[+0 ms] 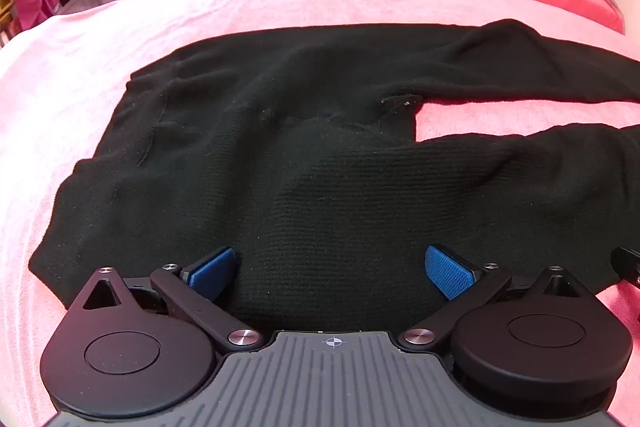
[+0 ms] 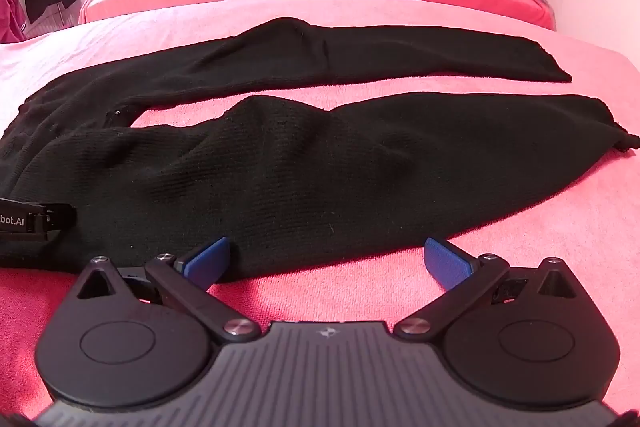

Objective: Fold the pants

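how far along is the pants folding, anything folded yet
Done: only the laying out. The black pants lie flat on the pink bedspread, legs apart with a pink gap between them, no fold visible. In hand: the left claw is open over the near leg's edge, and the right claw is open at the same leg's near edge, gripping nothing. Left: every fold.
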A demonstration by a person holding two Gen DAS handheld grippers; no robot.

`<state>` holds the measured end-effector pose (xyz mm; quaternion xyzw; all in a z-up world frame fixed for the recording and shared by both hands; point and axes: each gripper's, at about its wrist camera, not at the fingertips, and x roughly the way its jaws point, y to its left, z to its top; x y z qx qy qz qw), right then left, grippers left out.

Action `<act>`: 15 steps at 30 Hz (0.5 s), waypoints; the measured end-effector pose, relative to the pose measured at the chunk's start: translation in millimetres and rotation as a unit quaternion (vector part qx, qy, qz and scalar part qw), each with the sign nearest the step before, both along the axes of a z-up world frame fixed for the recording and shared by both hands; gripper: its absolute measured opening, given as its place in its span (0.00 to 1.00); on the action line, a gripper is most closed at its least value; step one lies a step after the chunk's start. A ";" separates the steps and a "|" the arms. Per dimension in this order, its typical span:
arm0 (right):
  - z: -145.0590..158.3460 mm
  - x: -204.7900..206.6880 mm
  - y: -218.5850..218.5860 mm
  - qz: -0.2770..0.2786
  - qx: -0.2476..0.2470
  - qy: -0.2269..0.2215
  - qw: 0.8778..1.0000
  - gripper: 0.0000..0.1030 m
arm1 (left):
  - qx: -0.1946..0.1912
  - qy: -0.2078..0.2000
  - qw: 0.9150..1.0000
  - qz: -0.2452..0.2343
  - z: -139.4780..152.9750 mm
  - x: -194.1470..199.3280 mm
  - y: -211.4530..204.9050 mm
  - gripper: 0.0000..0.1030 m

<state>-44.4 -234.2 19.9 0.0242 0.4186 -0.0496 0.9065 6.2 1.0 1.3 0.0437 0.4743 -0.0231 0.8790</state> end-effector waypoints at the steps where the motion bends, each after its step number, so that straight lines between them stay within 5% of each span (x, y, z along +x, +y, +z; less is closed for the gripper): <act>1: 0.0 -0.2 0.4 0.000 -0.001 -0.001 1.000 1.00 | 0.000 -0.002 1.000 0.000 -0.3 -0.8 -0.1 1.00; 15: -0.2 -0.1 1.4 0.001 -0.005 -0.003 1.000 1.00 | 0.002 -0.003 1.000 0.000 0.2 -1.7 -2.2 1.00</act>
